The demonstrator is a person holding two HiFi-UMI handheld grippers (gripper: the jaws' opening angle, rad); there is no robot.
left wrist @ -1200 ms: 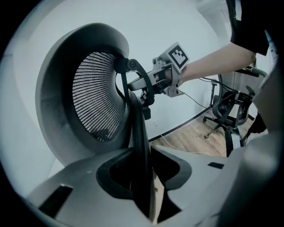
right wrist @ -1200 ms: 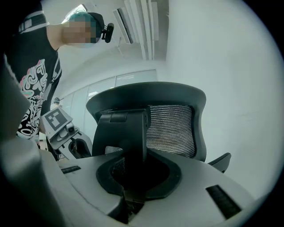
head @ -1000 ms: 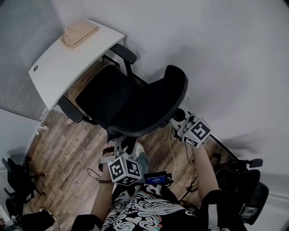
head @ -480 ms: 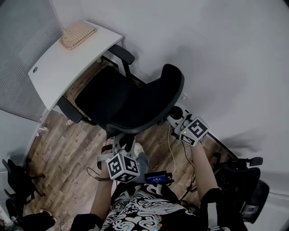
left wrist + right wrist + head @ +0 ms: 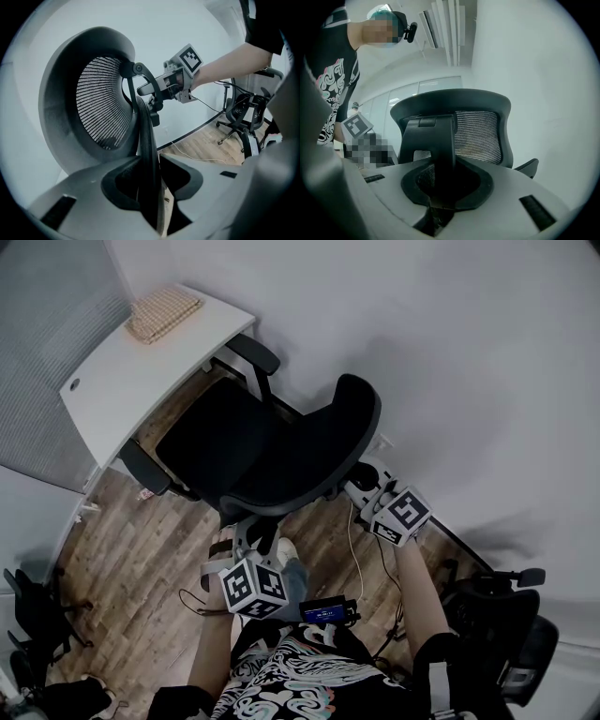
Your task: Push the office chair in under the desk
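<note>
Ideally, with the left claw (image 5: pixel 249 532) pinching the backrest rim and the right claw (image 5: pixel 364 486) clamped on the chair (image 5: pixel 253 451) spine, push evenly toward ten o'clock, rolling the not-yet-tucked seat straight under the counter (image 5: pixel 122 371).

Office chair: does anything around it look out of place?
The office chair stands pulled out from the desk, seat not tucked under. A loose cable trails over the floor behind it. Nothing looks spilled or damaged.
</note>
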